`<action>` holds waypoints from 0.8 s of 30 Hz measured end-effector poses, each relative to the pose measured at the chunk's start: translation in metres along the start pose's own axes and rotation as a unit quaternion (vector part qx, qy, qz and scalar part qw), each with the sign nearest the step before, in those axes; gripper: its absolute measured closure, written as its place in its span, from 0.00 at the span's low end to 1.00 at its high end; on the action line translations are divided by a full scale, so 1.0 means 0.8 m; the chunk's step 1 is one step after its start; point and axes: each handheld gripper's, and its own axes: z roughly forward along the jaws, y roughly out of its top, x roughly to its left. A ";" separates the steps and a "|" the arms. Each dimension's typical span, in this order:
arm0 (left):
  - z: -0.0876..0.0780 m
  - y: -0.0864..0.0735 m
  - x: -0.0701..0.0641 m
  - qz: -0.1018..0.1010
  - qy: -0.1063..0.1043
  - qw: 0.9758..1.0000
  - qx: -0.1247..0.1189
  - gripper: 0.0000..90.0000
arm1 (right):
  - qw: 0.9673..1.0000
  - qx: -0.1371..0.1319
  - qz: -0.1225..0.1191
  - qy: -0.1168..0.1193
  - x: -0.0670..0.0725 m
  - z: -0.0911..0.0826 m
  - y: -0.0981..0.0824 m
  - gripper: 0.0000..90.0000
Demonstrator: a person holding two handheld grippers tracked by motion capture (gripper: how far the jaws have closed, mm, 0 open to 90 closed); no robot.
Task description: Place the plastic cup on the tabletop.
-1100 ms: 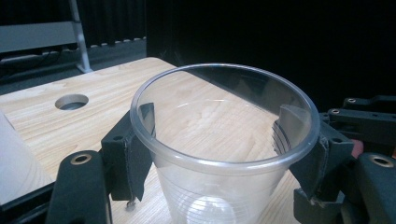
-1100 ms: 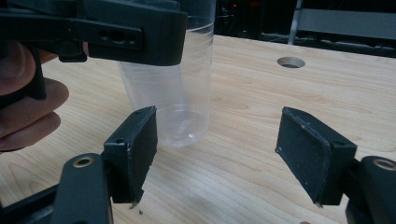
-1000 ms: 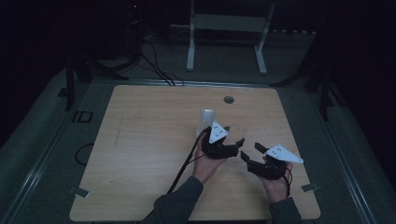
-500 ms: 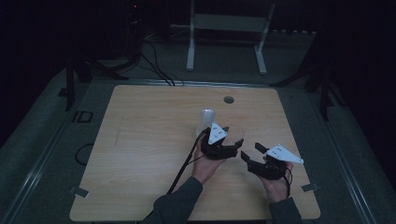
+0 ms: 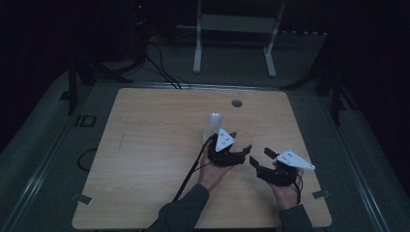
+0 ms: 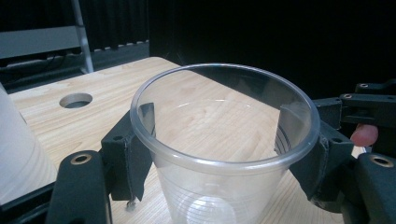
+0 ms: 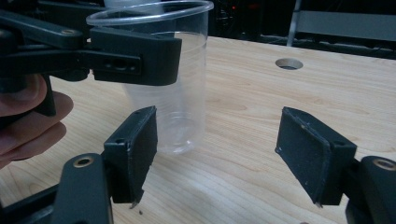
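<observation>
A clear plastic cup (image 6: 224, 154) stands upright between the jaws of my left gripper (image 6: 217, 135), which is shut on its sides just under the rim. In the right gripper view the same clear cup (image 7: 173, 93) has its base at or just above the tabletop; I cannot tell which. My right gripper (image 7: 217, 149) is open and empty, its left jaw close in front of the cup's base. In the high view, the left gripper (image 5: 241, 141) is right of the table's centre and the right gripper (image 5: 261, 157) sits just to its right, nearer the front.
A white opaque cup (image 5: 215, 123) stands just behind the left gripper, also seen as a white cup (image 6: 16, 154) beside its left jaw. A round hole (image 5: 236, 103) lies in the wooden table (image 5: 145, 159) near the back edge. A metal stand (image 5: 234, 24) is beyond the table.
</observation>
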 end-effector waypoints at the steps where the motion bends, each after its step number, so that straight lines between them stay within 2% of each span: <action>1: 0.000 -0.001 0.000 0.000 0.000 1.000 0.000 0.33 | 1.000 0.000 0.000 0.000 0.000 0.000 0.000 0.32; 24: 0.000 -0.012 0.004 0.005 -0.001 1.000 0.001 0.33 | 1.000 -0.002 0.001 -0.002 -0.001 -0.001 -0.001 0.32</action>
